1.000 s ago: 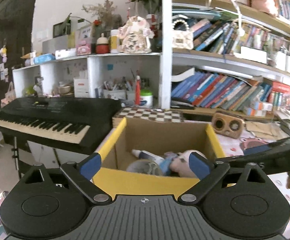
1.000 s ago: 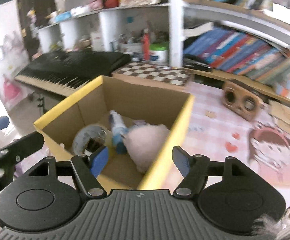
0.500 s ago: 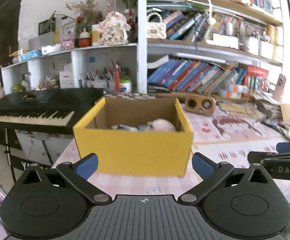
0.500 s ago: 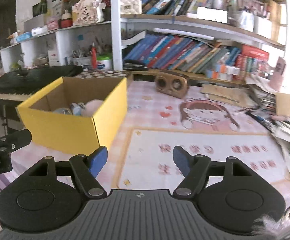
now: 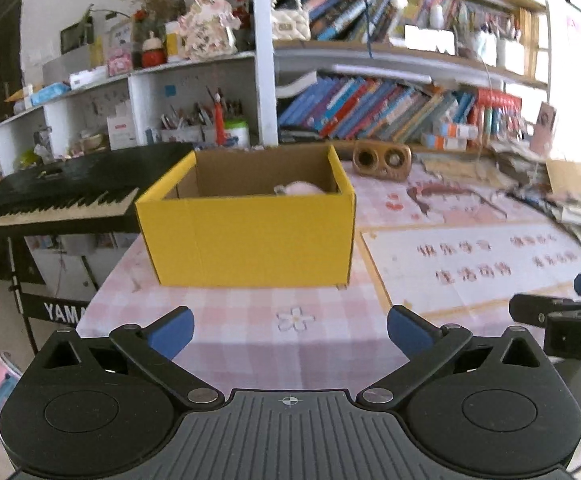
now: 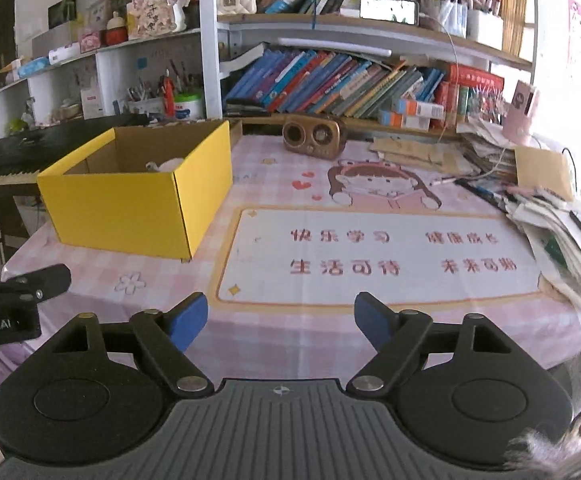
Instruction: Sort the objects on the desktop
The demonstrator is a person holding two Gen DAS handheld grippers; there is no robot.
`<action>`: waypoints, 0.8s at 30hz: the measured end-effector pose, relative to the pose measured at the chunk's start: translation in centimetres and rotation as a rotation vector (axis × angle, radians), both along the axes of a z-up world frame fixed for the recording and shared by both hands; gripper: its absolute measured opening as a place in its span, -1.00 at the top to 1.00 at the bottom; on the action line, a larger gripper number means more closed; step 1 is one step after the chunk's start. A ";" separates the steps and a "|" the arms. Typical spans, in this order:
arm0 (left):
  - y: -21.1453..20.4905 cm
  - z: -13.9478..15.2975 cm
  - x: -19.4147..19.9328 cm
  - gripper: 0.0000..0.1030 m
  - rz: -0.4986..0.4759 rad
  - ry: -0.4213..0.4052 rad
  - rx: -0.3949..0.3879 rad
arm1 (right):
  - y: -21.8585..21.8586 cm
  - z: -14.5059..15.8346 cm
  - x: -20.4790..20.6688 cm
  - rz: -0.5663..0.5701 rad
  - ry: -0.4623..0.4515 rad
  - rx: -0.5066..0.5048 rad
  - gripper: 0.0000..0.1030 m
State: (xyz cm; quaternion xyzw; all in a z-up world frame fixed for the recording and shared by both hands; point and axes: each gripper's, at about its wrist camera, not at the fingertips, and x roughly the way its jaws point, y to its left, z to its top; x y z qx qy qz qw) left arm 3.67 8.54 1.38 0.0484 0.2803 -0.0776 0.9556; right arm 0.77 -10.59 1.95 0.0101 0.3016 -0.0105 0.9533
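Note:
A yellow cardboard box (image 5: 246,236) stands on the pink checked tablecloth at the table's left end; it also shows in the right wrist view (image 6: 130,204). A pale pink plush (image 5: 300,189) peeks over its rim, seen too in the right wrist view (image 6: 166,165). The rest of the box's contents are hidden. My left gripper (image 5: 289,328) is open and empty, held back from the box over the table's near edge. My right gripper (image 6: 281,320) is open and empty, over the near edge in front of the printed mat (image 6: 374,256).
A brown wooden speaker (image 6: 314,136) stands behind the mat. Stacks of papers (image 6: 562,232) crowd the right side. A black keyboard (image 5: 50,196) stands left of the table. Bookshelves (image 6: 350,80) run along the back.
Both grippers have pulled back and down from above the box to the table's near edge. The box now looks farther away and its contents are mostly hidden. Both stay open.

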 end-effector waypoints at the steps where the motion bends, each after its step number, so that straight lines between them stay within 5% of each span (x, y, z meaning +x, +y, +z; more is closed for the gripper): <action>1: -0.1 -0.1 -0.1 -1.00 -0.003 0.006 0.005 | -0.1 -0.1 -0.2 -0.003 0.005 0.005 -0.60; 7: 0.3 -0.5 -0.8 -1.00 0.022 0.048 0.009 | -0.6 -1.1 -0.9 -0.027 0.062 0.067 -0.70; 24: 0.5 -0.6 -1.6 -1.00 0.062 0.074 0.001 | -0.1 -1.1 -1.8 0.002 0.083 0.031 -0.83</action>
